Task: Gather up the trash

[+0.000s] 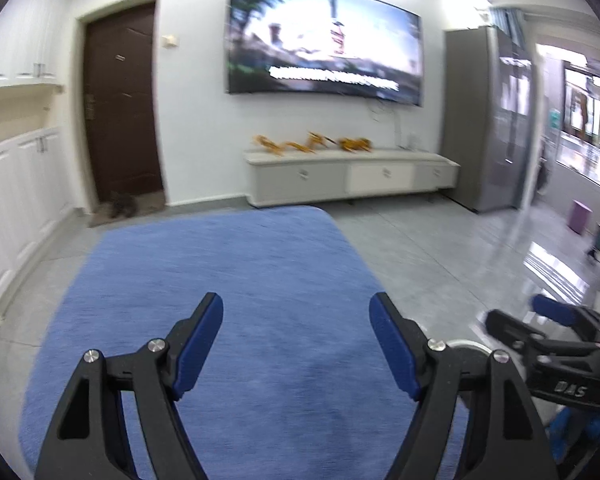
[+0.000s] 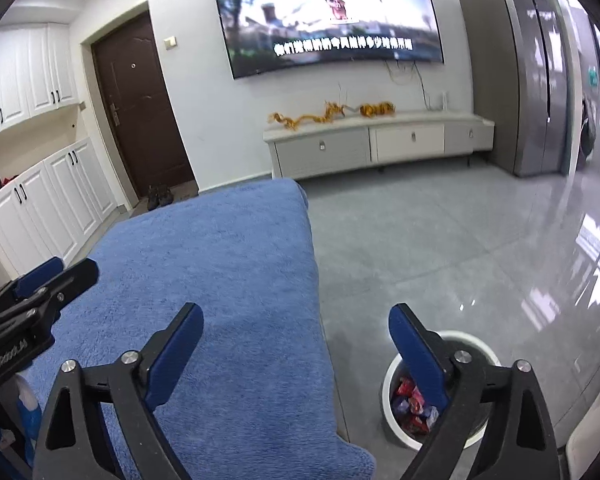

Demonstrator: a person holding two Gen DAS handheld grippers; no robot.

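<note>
A white round trash bin (image 2: 392,384) stands on the grey floor beside the blue cloth, with several red and purple wrappers (image 2: 414,404) inside it. My right gripper (image 2: 296,320) hangs above the cloth's edge and the bin, jaws wide open with nothing between them. Over the blue cloth (image 1: 220,280), my left gripper (image 1: 296,312) is open and empty too. The right gripper (image 1: 548,320) shows at the right edge of the left wrist view. At the left edge of the right wrist view the left gripper (image 2: 40,284) appears. No loose trash lies on the cloth.
A wall-mounted TV (image 1: 324,36) plays above a low white cabinet (image 2: 376,140) bearing golden ornaments (image 2: 328,114). A brown door (image 2: 140,108) and white cupboards (image 2: 48,200) are to the left, a grey fridge (image 2: 540,80) to the right. Shoes (image 2: 158,196) sit by the door.
</note>
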